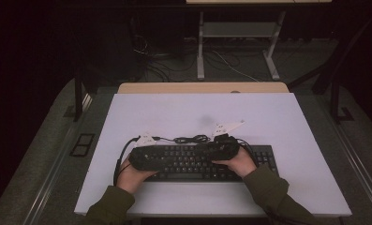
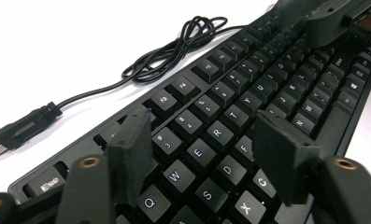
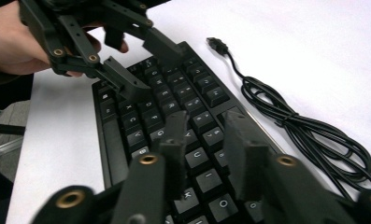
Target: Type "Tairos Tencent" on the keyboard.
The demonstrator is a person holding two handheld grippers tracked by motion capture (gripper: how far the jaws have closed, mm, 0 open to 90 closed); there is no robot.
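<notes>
black keyboard (image 1: 197, 161) lies lengthwise across the table under both tools; left gripper (image 2: 202, 154) hovers unclenched over its q-w-e keys, right gripper (image 3: 204, 140) unclenched over the other half, grasping nothing.

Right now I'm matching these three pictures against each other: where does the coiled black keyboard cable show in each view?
High view: the coiled black keyboard cable lies on the white table, just beyond the black keyboard's far edge, at centre.
Left gripper view: upper middle, left of the keys.
Right gripper view: right side, right of the keys.
Shared landmark: the keyboard's far edge.
</notes>
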